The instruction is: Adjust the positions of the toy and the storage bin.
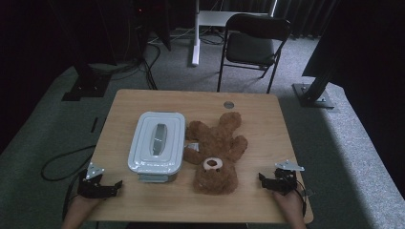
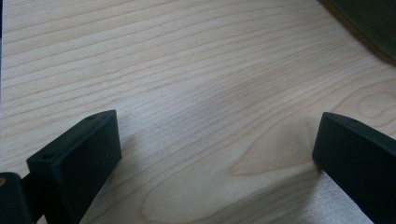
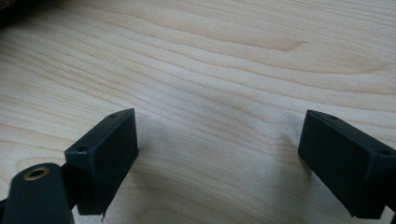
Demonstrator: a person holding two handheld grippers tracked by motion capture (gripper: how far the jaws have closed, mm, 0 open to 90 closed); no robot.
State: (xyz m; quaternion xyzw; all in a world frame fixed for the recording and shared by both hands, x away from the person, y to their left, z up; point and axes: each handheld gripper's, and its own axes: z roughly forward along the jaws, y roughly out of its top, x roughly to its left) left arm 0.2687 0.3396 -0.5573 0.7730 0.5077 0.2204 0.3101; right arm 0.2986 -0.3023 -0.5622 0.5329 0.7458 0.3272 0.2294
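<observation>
A brown teddy bear (image 1: 216, 151) lies on its back in the middle of the wooden table (image 1: 258, 114), head toward the near edge. Left of it, touching its arm, stands a pale lidded box (image 1: 157, 145). My left gripper (image 1: 106, 185) rests at the near left corner, open, with bare wood between its jaws (image 2: 215, 135). My right gripper (image 1: 268, 181) rests at the near right corner, open as well, its jaws wide apart over bare wood (image 3: 219, 135). A hand holds each gripper from the bottom edge.
A black folding chair (image 1: 254, 44) and a white post (image 1: 196, 33) stand beyond the table on grey carpet. Cables (image 1: 62, 164) trail on the floor at the left. Black stand bases (image 1: 313, 95) sit at both far sides.
</observation>
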